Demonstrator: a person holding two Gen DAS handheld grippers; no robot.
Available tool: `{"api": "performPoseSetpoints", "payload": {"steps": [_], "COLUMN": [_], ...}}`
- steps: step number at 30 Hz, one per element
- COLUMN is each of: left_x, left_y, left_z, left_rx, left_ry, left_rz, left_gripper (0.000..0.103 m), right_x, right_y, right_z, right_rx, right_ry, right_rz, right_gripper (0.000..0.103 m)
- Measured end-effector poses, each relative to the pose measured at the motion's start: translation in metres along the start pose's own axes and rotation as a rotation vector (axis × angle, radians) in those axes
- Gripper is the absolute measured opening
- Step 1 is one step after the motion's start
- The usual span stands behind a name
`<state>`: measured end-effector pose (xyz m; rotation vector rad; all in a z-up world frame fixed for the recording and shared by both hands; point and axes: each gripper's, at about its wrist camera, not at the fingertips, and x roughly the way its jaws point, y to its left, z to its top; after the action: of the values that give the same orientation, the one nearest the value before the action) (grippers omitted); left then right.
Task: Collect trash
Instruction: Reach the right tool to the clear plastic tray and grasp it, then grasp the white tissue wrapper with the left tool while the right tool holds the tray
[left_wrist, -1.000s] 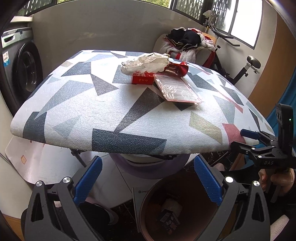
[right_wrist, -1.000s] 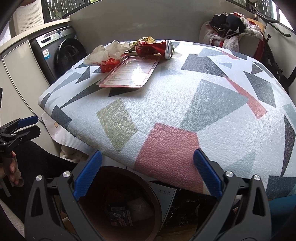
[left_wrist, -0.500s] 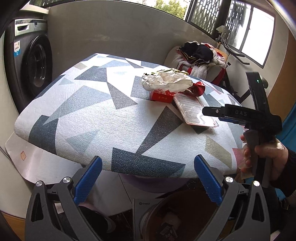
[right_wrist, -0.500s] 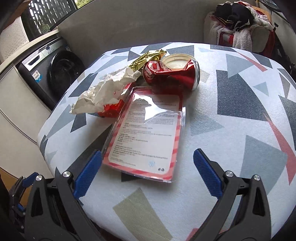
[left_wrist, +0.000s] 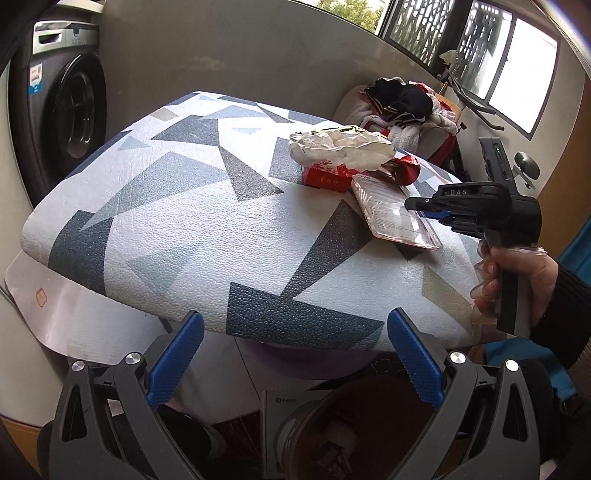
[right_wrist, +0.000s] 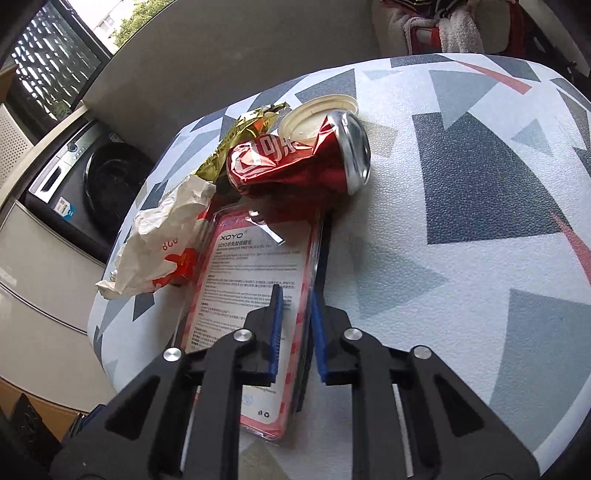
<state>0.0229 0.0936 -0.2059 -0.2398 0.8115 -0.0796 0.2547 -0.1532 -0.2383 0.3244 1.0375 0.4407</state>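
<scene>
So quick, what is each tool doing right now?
Left tool: open, holding nothing.
Right tool: closed on the edge of the plastic package.

Black left gripper (left_wrist: 293, 363), blue ribbed pads (left_wrist: 175, 363), silver screws, black sleeve (left_wrist: 569, 299)

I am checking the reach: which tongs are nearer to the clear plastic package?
Right. The right tongs are over the clear plastic package, fingers nearly closed at its edge. The left tongs wait open below the table edge, above the bin.
</scene>
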Motion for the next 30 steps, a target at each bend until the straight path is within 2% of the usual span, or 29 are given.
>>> {"api": "performPoseSetpoints", "payload": {"steps": [1, 4, 8, 16, 24, 30], "left_x": [0.000, 0.000, -0.001, 0.003, 0.020, 0.047], "left_y": [-0.001, -0.003, -0.005, -0.010, -0.018, 0.008], "left_z": [0.000, 0.000, -0.001, 0.009, 0.057, 0.102], "left_rx": [0.003, 0.012, 0.019, 0.014, 0.076, -0.047], "left_ry": [-0.001, -0.003, -0.007, 0.020, -0.002, -0.017], "left_rz": [-0.001, 0.002, 0.005, -0.025, -0.039, -0.068], "left_gripper": [0.097, 0.097, 0.097, 0.097, 0.097, 0.096], "right_x": [-0.004, -0.023, -0.060, -0.136, -0.169, -0.170], "right_y": [0.001, 0.001, -0.008, -0.031, -0.041, -0.043], "right_z": [-0.003, -0.013, -0.024, -0.023, -0.029, -0.034], "right_rx": [-0.017, -0.041, -0.032, -0.086, -0.130, -0.145], "right_ry": [-0.003, -0.032, -0.113, -0.280, -0.339, -0.340], "right_rz": [0.003, 0.043, 0.049, -0.053, -0.097, -0.116], "right_gripper": [0.011, 0.009, 0.009, 0.009, 0.009, 0.009]}}
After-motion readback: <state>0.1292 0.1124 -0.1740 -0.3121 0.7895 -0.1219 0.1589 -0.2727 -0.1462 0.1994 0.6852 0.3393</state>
